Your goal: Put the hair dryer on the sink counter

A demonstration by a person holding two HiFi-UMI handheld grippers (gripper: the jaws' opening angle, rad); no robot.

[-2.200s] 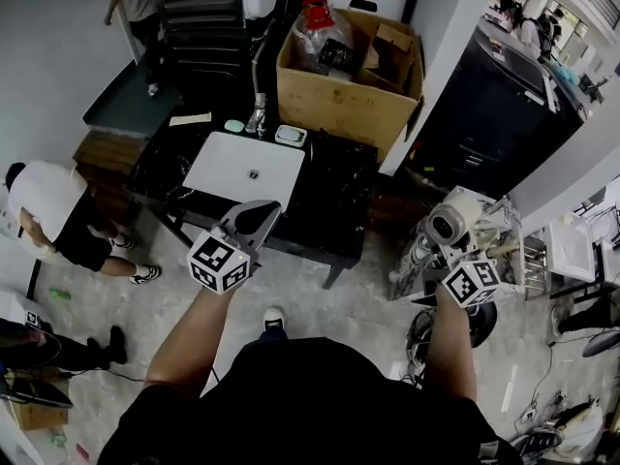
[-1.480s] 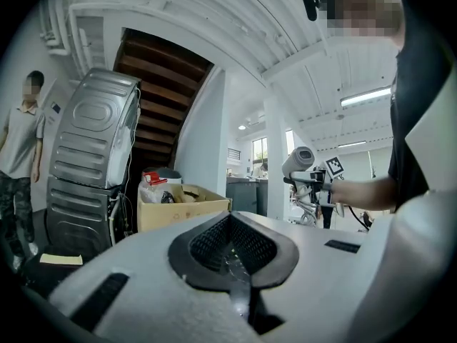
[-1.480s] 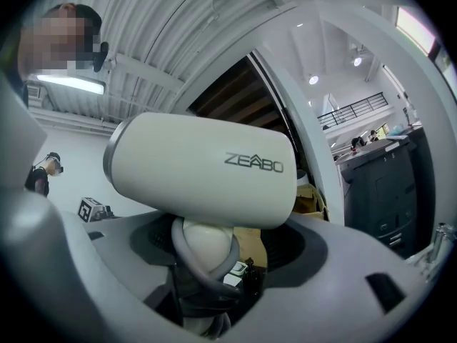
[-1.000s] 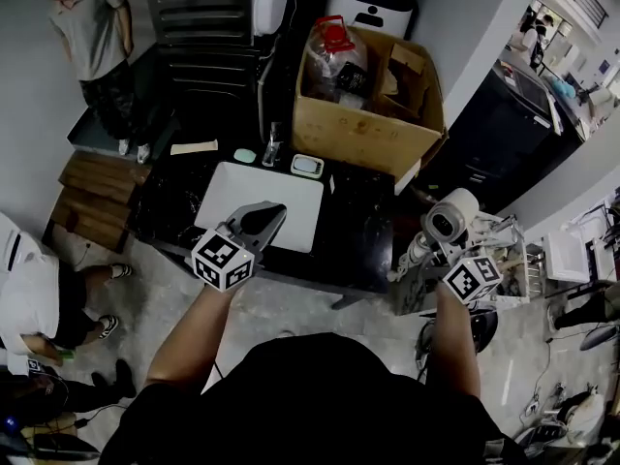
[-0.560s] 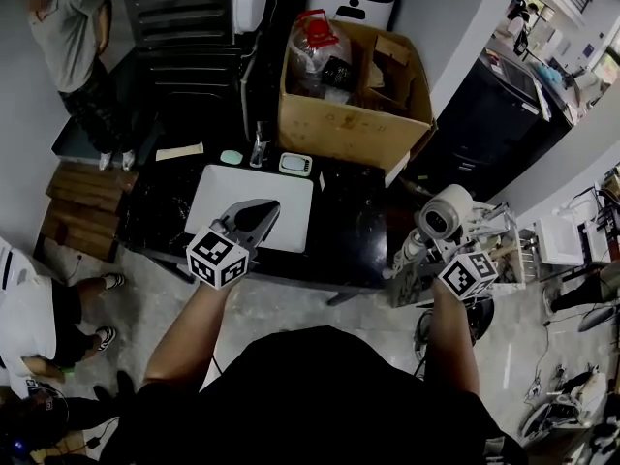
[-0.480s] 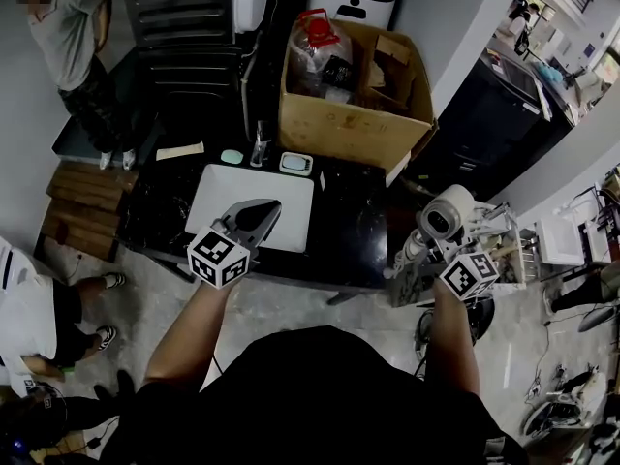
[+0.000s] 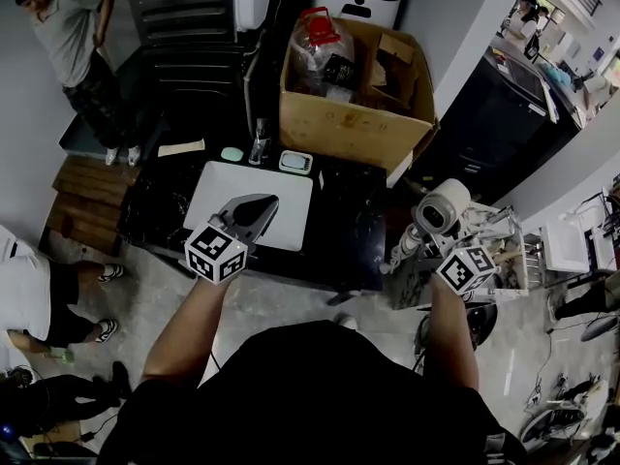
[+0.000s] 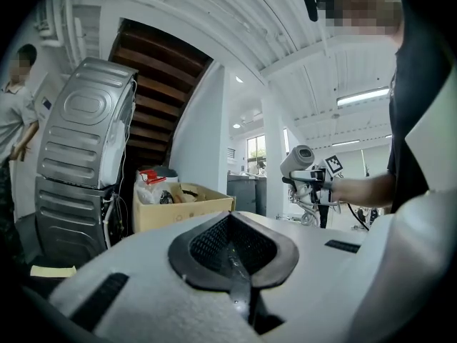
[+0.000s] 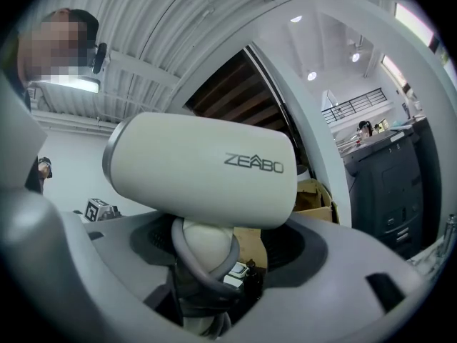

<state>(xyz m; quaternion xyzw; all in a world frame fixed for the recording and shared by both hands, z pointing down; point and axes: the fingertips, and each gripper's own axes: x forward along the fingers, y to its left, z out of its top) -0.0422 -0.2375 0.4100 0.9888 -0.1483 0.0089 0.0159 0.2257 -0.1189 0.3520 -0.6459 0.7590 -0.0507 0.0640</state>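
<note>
My right gripper (image 7: 431, 238) is shut on the handle of a white hair dryer (image 7: 439, 209), held upright in the air to the right of the sink counter. In the right gripper view the dryer's barrel (image 9: 203, 170) fills the middle, its grey cord looped round the handle between the jaws of the right gripper (image 9: 207, 266). The black sink counter (image 7: 341, 223) with a white basin (image 7: 231, 184) lies ahead. My left gripper (image 7: 254, 207) hovers over the basin's front edge. In the left gripper view the left gripper (image 8: 233, 254) is shut with nothing in it.
A faucet (image 7: 260, 139), a small green soap (image 7: 232, 153) and a soap dish (image 7: 295, 162) line the counter's back. A big cardboard box (image 7: 355, 85) stands behind. People stand at top left (image 7: 73, 27) and at the left edge (image 7: 24, 294). A wire rack (image 7: 499, 250) is beside my right hand.
The view has drifted over the counter, and the person at top left has come into sight. Both grippers keep almost the same places; the dryer stays in the right one.
</note>
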